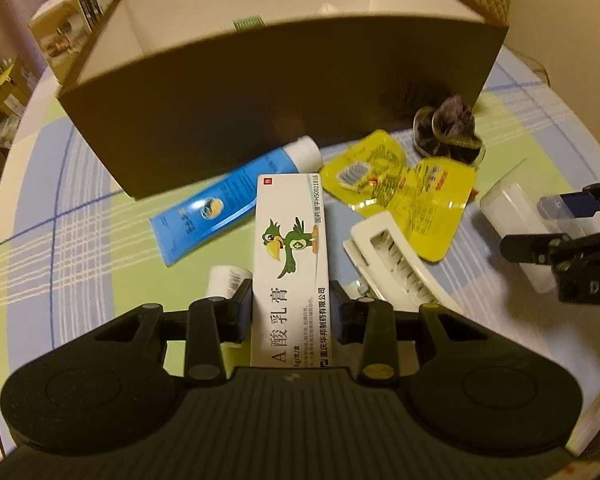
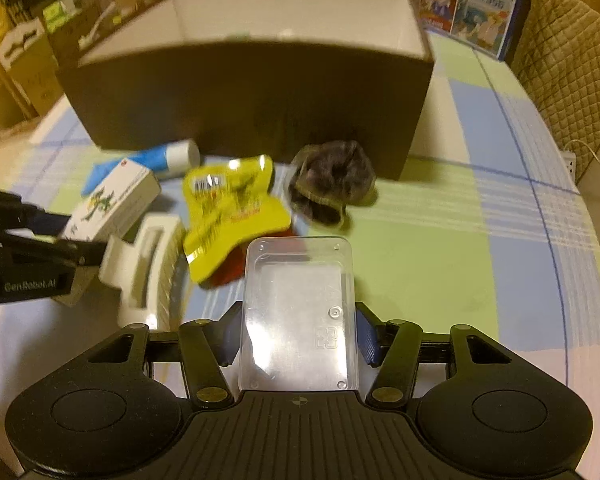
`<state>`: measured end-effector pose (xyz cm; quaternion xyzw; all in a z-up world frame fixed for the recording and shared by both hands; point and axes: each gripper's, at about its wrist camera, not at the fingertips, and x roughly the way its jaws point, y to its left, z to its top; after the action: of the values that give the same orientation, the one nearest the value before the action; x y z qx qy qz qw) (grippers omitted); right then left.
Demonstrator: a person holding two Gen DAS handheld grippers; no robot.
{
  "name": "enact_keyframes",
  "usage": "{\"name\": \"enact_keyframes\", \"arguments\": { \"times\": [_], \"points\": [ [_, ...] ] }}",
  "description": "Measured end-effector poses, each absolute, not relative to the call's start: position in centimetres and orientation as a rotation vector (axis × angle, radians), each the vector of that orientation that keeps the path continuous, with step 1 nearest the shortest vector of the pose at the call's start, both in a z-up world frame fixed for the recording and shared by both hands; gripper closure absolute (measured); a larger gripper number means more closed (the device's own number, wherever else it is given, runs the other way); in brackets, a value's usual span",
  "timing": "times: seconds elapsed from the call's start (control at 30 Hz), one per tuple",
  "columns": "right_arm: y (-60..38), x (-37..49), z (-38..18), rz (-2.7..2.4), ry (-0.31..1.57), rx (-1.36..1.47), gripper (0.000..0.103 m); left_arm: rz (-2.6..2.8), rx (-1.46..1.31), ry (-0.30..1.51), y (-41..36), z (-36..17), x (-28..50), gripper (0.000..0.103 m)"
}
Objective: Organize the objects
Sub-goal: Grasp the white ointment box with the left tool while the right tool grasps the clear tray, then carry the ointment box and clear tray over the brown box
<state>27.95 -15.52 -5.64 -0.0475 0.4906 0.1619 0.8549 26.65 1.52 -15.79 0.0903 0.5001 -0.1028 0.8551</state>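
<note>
My left gripper [image 1: 291, 312] clamps the white ointment box [image 1: 290, 256] at lower centre; my right gripper [image 2: 298, 334] clamps a clear plastic case [image 2: 298, 312], lower centre. Above both: yellow sachets [image 2: 228, 216], dark scrunchie [image 2: 332, 182], blue tube [image 1: 220, 204], brown open box [image 2: 252, 100] at top.

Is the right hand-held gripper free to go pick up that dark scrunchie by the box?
Probably not yet: the right hand-held gripper is shut on a clear plastic case. The path to the scrunchie looks open, though.
</note>
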Motion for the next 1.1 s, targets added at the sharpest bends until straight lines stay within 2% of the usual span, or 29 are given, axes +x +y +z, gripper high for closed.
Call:
{"name": "enact_keyframes", "arguments": {
  "times": [0.5,1.1],
  "points": [
    [-15.5,29.2,1.2,0.356,0.827,-0.028,0.05,-0.161,0.064,0.845,3.4,-8.3,26.6,0.07],
    [-13.8,34.8,5.9,0.33,0.679,0.017,0.05,-0.093,-0.015,0.69,3.7,-2.4,33.0,0.07]
  ]
}}
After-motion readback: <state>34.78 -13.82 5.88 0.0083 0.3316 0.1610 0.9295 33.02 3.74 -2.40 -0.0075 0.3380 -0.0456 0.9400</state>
